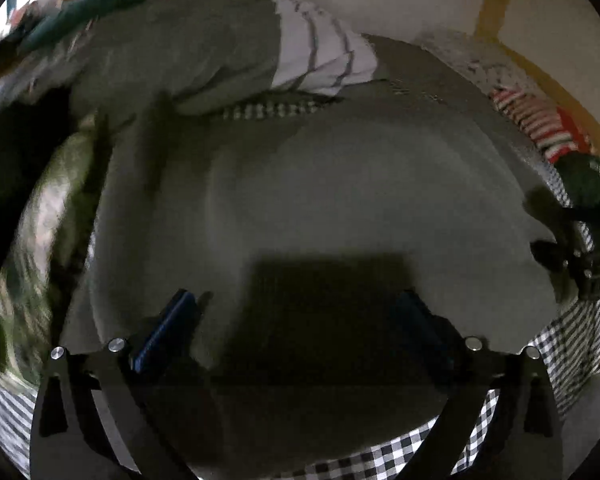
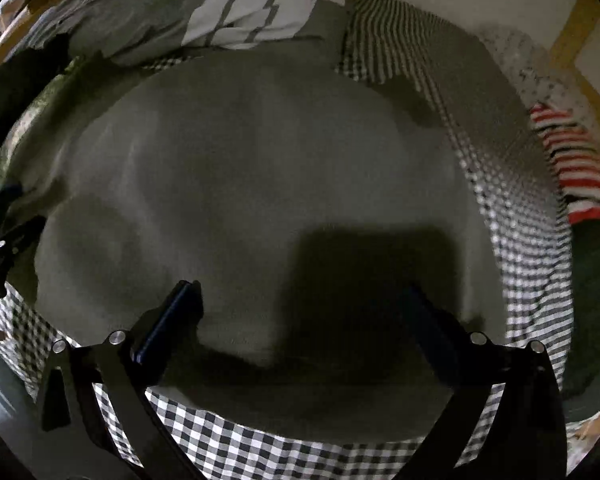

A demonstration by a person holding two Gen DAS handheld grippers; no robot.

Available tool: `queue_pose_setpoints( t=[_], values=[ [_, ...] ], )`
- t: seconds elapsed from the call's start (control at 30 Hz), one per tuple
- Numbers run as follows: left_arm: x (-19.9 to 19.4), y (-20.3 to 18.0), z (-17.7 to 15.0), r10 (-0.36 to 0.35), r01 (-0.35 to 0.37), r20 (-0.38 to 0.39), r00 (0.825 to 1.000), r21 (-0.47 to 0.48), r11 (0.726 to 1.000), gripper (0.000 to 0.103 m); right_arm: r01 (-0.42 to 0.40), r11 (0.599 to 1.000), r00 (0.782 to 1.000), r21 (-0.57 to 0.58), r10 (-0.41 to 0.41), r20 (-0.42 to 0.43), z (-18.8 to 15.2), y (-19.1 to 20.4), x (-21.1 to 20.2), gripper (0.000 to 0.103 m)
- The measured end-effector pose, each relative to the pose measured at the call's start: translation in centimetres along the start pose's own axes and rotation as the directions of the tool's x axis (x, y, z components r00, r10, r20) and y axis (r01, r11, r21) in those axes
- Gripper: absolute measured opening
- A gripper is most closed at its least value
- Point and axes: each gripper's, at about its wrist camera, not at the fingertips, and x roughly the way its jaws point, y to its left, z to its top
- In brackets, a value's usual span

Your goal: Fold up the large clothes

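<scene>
Checked black-and-white cloth (image 2: pixel 260 448) is spread as the largest surface, and on it 1 large grey garment (image 1: pixel 340 200) is laid flat, filling the middle of both wrist views. Its near edge is seen just ahead of the checked cloth in the right wrist view, and its surface lies directly under and ahead of both tools. Beyond it, at the far edge, 1 heap of other clothes is piled, where a grey piece (image 1: pixel 180 52) and a white striped piece (image 1: pixel 320 56) can be told apart. To the right, 1 red-and-white striped item (image 2: pixel 576 168) is seen beside the checked cloth, near a pale speckled fabric (image 1: pixel 460 52).

The left gripper (image 1: pixel 296 312) is held over the near part of the grey garment with its 2 blue-padded fingers spread wide, nothing being pinched between them. The right gripper (image 2: pixel 300 308) is likewise held with its 2 fingers spread wide over the garment's near part, empty. Whether the fingertips touch the fabric cannot be told.
</scene>
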Motion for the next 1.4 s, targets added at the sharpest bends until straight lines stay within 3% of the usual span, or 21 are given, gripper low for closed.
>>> queue_pose_setpoints(
  t=[0.33,0.47,0.57,0.63,0.73,0.8,0.93,1.03,1.13,1.17,1.27,1.33,1.4],
  values=[
    [-0.7,3.0,-1.9,0.008,-0.008,0.021,1.0,0.038,0.999,0.098,-0.1,0.994,0.995,0.035,0.1,0.006,-1.0,-1.7,0.6,0.1],
    [-2.3,4.1,-1.8,-0.007,0.007,0.045,0.999,-0.01,1.0,0.098,-0.108,0.992,0.994,0.062,0.107,0.012,-1.9,-2.7,-0.5,0.1],
    [-5.2,4.8,-1.9,-0.034,0.043,0.115,0.993,-0.082,0.996,0.098,-0.065,0.99,0.996,0.125,0.058,0.061,-2.1,-3.1,-3.1,0.1],
    [-5.4,4.4,-2.0,-0.049,0.058,0.113,0.992,-0.075,0.995,0.098,-0.144,0.976,0.985,0.163,0.125,0.12,-1.8,-1.9,-4.2,0.1],
    [-2.7,4.1,-2.7,0.024,-0.021,0.039,0.999,-0.056,0.998,0.098,-0.171,0.981,0.984,0.094,0.166,0.063,-1.3,1.8,-2.1,0.1],
    [-2.3,4.5,-3.5,0.022,-0.019,0.059,0.998,-0.044,0.999,0.098,-0.135,0.989,0.991,0.053,0.135,0.01,-1.9,3.0,0.1,0.1],
    [-3.0,5.9,-4.5,-0.007,0.012,0.089,0.996,-0.057,0.998,0.098,-0.237,0.961,0.971,0.142,0.229,0.067,-4.1,0.4,0.6,0.1],
    [-3.9,5.9,-4.4,-0.003,0.01,0.098,0.995,-0.071,0.997,0.098,-0.211,0.949,0.968,0.233,0.17,0.185,-6.0,-1.3,-1.6,0.099],
    [-6.0,5.5,-4.9,-0.109,0.129,0.157,0.982,-0.121,0.984,0.098,-0.266,0.9,0.947,0.344,0.178,0.268,-9.2,-2.7,-3.8,0.1],
    [-6.7,5.4,-5.5,-0.175,0.203,0.183,0.968,-0.149,0.968,0.098,-0.297,0.879,0.937,0.372,0.193,0.292,-10.2,-3.1,-4.2,0.1],
    [-7.7,5.7,-7.7,-0.277,0.332,0.228,0.933,-0.254,0.908,0.098,-0.394,0.78,0.904,0.486,0.233,0.359,-13.4,-5.0,-4.4,0.1],
    [-7.6,6.2,-9.0,-0.297,0.364,0.236,0.925,-0.333,0.87,0.098,-0.481,0.667,0.869,0.569,0.276,0.411,-15.6,-6.4,-3.8,0.1],
    [-6.9,7.2,-10.6,-0.335,0.413,0.245,0.91,-0.448,0.793,0.098,-0.548,0.563,0.834,0.619,0.305,0.46,-17.1,-7.5,-2.9,0.1]
  ],
)
